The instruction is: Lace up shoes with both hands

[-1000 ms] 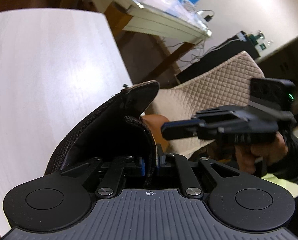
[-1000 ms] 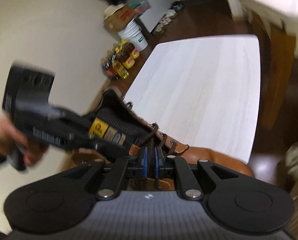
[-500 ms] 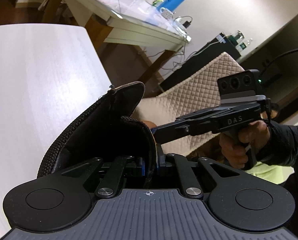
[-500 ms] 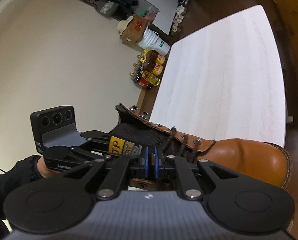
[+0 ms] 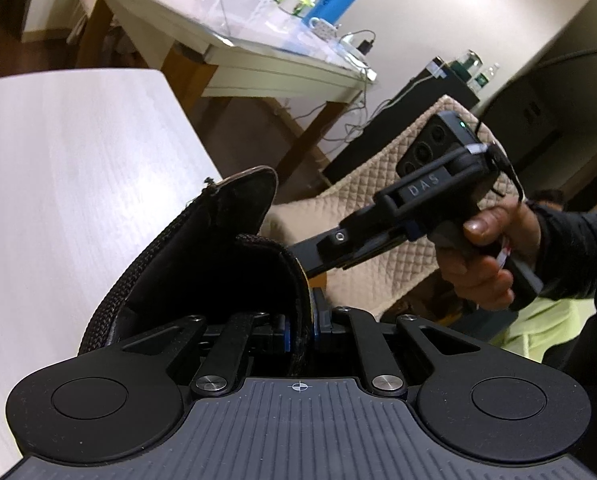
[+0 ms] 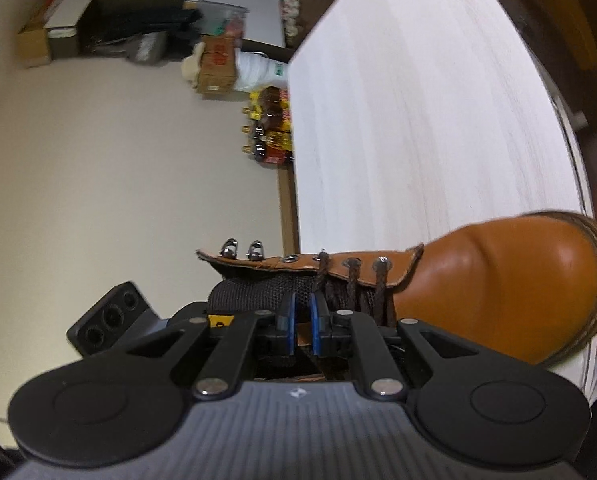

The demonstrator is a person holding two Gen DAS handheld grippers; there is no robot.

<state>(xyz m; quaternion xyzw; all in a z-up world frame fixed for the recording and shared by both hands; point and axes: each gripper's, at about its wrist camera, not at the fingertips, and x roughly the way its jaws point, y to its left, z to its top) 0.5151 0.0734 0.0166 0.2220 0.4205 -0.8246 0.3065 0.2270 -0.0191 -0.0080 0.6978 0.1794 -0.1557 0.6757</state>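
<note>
Boot (image 6: 498, 280): we find it tan, lying at the near edge of the white worktop (image 6: 418, 100), toe overhanging towards the right of the right wrist view.

Left gripper (image 5: 300, 330): we find its jaws narrow and clamped on the boot's dark padded collar (image 5: 226, 264); this is the only hold on the boot.

Right gripper (image 6: 301, 324): its jaws stand slightly apart and have just been opening; we see only mesh tongue (image 6: 258, 292) behind the gap, no lace pinched.

Lace (image 6: 380, 284): dark brown, threaded through the lower eyelets; the upper eyelet and two hooks (image 6: 242, 249) are bare. We cannot see a free lace end.

Risk, missed lace: in our judgement the jaws may close on the tongue mesh or the eyelet flap, since the strands lie just beside the gap, not in it.

Risk, boot shift: a tug on the lace could drag the boot off the worktop edge if the collar slips from the left jaws.

Risk, collision: both grippers crowd the boot opening and could knock together.
</note>
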